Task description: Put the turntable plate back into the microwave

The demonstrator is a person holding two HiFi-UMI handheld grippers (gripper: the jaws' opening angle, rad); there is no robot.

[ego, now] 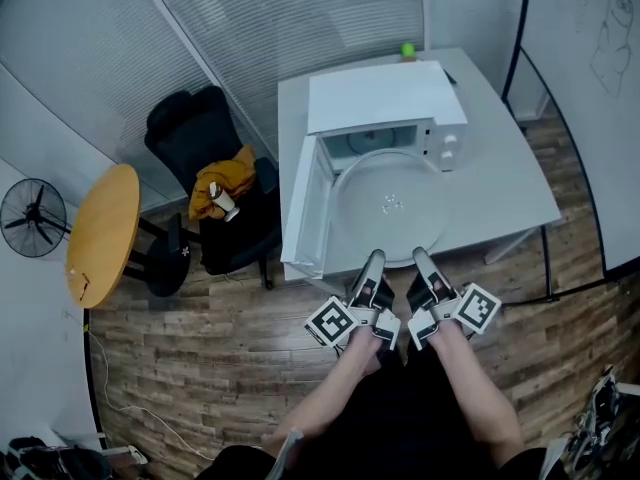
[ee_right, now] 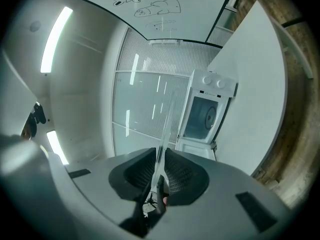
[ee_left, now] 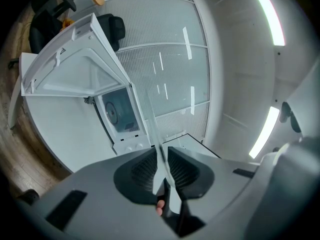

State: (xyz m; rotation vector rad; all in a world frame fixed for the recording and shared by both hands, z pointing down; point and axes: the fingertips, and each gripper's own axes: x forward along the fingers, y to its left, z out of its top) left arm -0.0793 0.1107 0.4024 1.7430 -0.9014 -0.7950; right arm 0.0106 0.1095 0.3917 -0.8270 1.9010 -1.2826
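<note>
The turntable plate (ego: 382,206), a clear round glass disc, hangs flat in front of the open white microwave (ego: 385,103), above the white desk (ego: 510,193), with its far rim at the mouth of the cavity. Its near rim reaches past the desk's front edge, over the wooden floor. The left gripper (ego: 372,260) and the right gripper (ego: 422,258) sit side by side on that near rim, each closed on the glass. In the left gripper view the plate (ee_left: 157,143) shows only as a thin clear line running between the ribbed black pads of the left gripper (ee_left: 161,156). The right gripper view shows the same, with the plate edge (ee_right: 163,134) pinched in the right gripper (ee_right: 161,161).

The white microwave door (ego: 303,213) is swung wide to the left and stands along the plate's left side, near it. Inside the cavity (ee_right: 206,115) a dark round shape shows on a bluish surface; it may be a vent or a ring, too small to tell. The glass is hard to trace where the desk shows through it.

To the right of the microwave the desk top is bare. A small green object (ego: 408,51) sits at the desk's back edge.
</note>
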